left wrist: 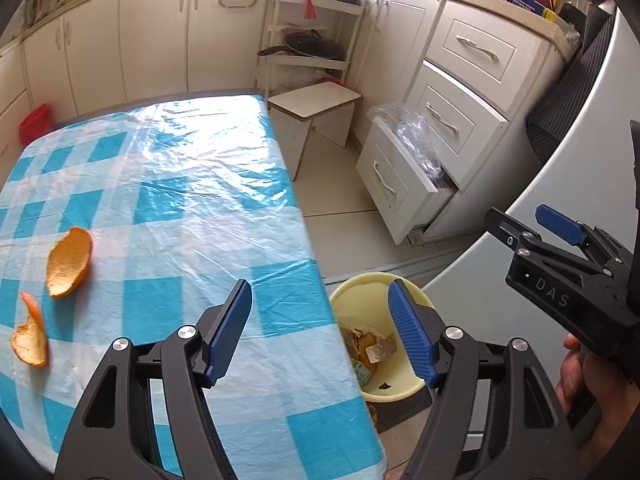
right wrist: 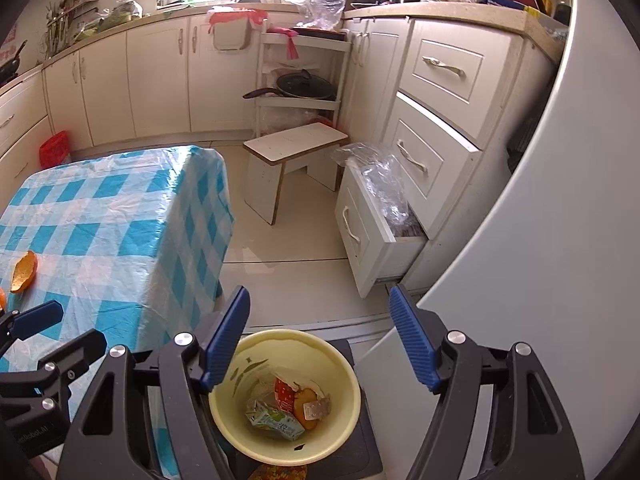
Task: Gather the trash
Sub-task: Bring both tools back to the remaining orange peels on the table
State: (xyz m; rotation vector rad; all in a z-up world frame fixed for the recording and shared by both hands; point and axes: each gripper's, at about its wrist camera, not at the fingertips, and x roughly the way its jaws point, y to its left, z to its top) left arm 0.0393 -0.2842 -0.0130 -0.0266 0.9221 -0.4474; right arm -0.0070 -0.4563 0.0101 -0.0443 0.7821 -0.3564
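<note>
Both tools, left tool (left wrist: 320,328) and right tool (right wrist: 318,334), are spread, empty; my right hangs over the bin (right wrist: 344,376), peels (left wrist: 68,262) lying left of it.

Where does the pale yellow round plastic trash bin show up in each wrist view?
Left wrist: pale yellow round plastic trash bin sits lower centre-right, just past the table edge, partly behind the left gripper.
Right wrist: bottom centre, below the right gripper.
Shared landmark: blue-and-white checked tablecloth.

The right gripper (left wrist: 520,220) carries the raised letters "DAS" on its black body, while the left gripper (right wrist: 24,336) shows a partly cut-off white print ending in "Robot.AI" on its side.
</note>
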